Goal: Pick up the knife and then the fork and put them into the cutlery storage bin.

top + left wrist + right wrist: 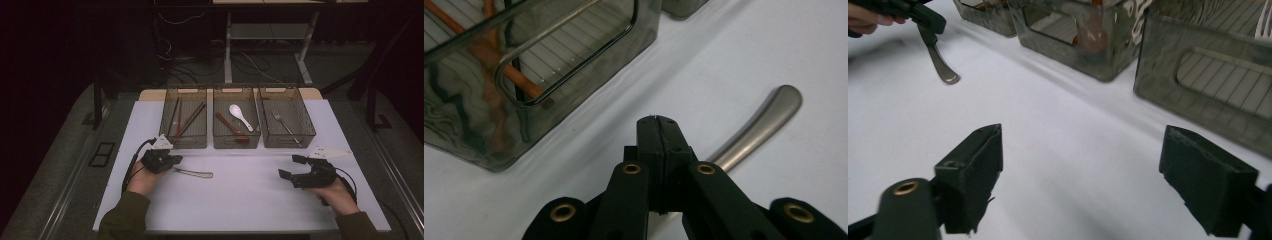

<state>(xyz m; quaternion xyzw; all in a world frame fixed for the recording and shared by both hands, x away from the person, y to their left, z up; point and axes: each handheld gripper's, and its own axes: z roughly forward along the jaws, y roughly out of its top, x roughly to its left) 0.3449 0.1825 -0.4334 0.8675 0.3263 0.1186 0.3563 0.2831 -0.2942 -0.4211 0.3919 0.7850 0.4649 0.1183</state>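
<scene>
A metal utensil [195, 173] lies low over the white table, in front of the left bin. My left gripper [174, 161] is shut on one end of it. In the left gripper view the jaws [658, 120] are pressed together, and the utensil's curved handle [754, 132] runs out to the right behind them. The right gripper view shows that handle [940, 62] slanting down from the left gripper [923, 20] to the table. My right gripper [290, 166] hovers at the table's right side, open, with nothing between its wide-set jaws [1080, 170].
Three smoky see-through bins stand in a row at the back. The left bin [184, 145] holds chopsticks [190, 119]. The middle bin [236, 146] holds a white spoon [240, 116] and a red-brown one [231, 128]. The right bin [290, 145] holds a fork [285, 126].
</scene>
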